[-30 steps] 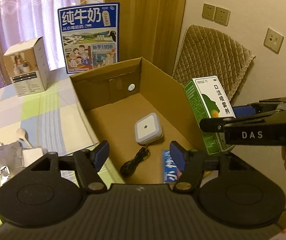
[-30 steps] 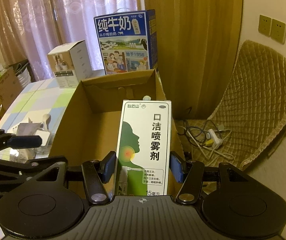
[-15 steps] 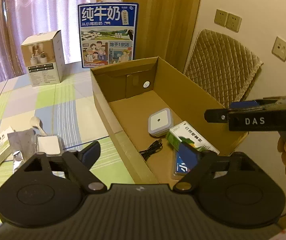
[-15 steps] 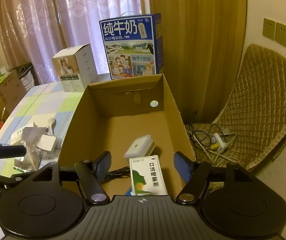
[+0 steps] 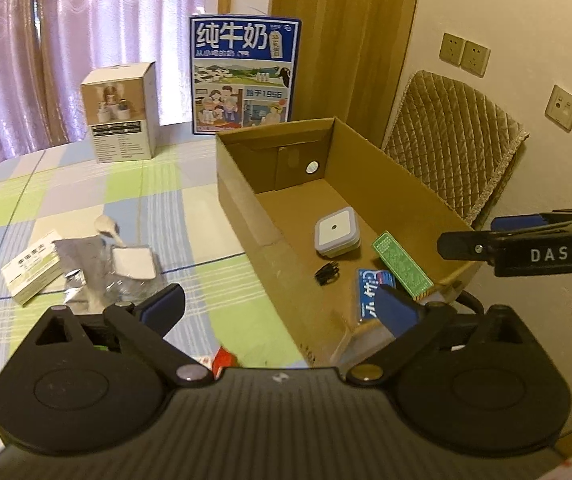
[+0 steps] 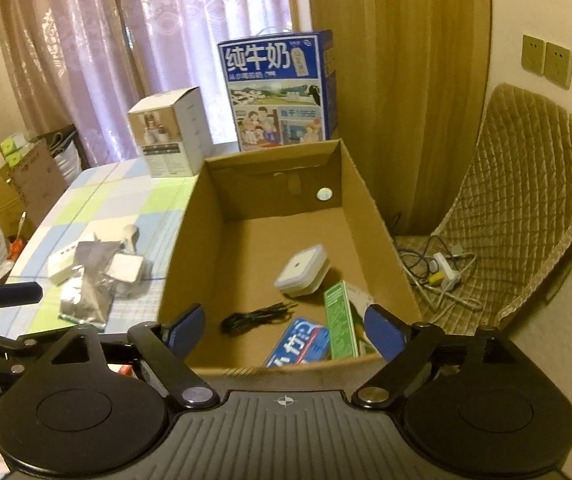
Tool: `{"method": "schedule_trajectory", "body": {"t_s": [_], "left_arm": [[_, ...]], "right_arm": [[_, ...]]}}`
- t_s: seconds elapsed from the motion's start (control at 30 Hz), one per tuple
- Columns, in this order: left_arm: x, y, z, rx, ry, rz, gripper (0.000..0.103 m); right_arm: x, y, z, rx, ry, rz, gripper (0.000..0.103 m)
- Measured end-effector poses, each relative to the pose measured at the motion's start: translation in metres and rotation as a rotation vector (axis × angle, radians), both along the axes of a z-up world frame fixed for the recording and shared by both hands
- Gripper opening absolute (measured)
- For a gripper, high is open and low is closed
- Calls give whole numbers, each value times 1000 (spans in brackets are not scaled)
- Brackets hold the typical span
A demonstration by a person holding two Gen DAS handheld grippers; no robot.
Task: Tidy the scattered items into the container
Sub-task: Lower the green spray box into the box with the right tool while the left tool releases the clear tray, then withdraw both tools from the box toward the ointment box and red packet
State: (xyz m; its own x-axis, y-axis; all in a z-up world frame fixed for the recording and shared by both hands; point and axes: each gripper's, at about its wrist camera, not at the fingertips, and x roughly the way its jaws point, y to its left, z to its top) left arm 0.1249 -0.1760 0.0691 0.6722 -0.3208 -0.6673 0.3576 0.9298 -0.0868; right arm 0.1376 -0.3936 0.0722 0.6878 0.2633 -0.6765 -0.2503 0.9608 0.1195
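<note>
Cardboard box (image 6: 189, 240) lies below both opening, empty hand-held grippers.

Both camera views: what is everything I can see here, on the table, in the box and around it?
cardboard box: one, brown, open, on the table's right side
square white device: one, white and grey, inside the box
black cable: one, coiled, on the box floor
green carton: one, green and white, lying in the box
blue packet: one, blue, box's near end
small white box: one, white and green, on the checked cloth
silver foil pouches: a few, silver, beside it
milk carton: one, blue, behind the box
white product box: one, far table edge
quilted chair: one, tan, right
left gripper: jaws opening, nothing between
right gripper: jaws opening, nothing between
</note>
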Motion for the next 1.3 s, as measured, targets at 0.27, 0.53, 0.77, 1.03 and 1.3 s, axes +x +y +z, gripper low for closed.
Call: {"method": "schedule_trajectory", "body": {"t_s": [0.27,0.53,0.77,1.03,1.3], "left_arm": [[-37,32,6,6,0,38,100],[-69,77,7,8,4,107,100],[-95,120,5,46,2,174,100],[-112,154,-3,74,16,223,100],[-111,167,-13,89,26,207,100]], "right_arm": [[-39,24,8,6,-9,41,90],[-69,51,13,10,-14,90,92],[-92,72,7,16,0,135,94],[-107,96,-12,15,43,189,94],[-107,116,-30,10,77,229,94]]}}
